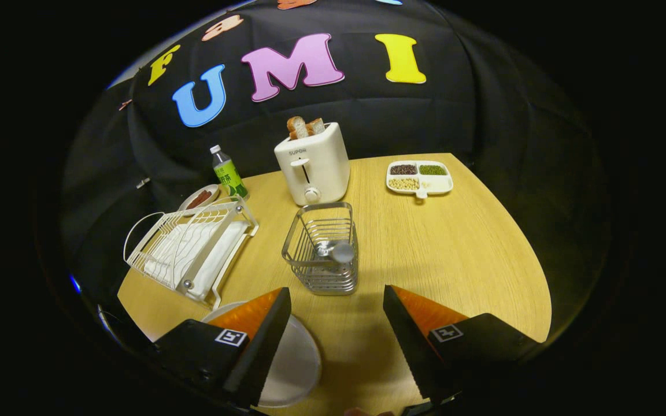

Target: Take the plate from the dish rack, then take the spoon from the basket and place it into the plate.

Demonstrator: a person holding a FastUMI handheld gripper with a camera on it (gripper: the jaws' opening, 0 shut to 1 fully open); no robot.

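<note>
My gripper (337,300) is open and empty above the table (454,248). The plate (295,364) lies on the table under my left finger. The spoon (339,252) stands in the wire basket (322,248) just ahead; the dish rack (191,248) stands left of it.

Staged kitchen booth, toaster (313,163), dish rack (188,249)

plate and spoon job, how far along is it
Done: the plate is out of the dish rack and lies on the table under the left finger. In hand: nothing; the tongs are open. Left: lift the spoon from the basket into the plate.
</note>
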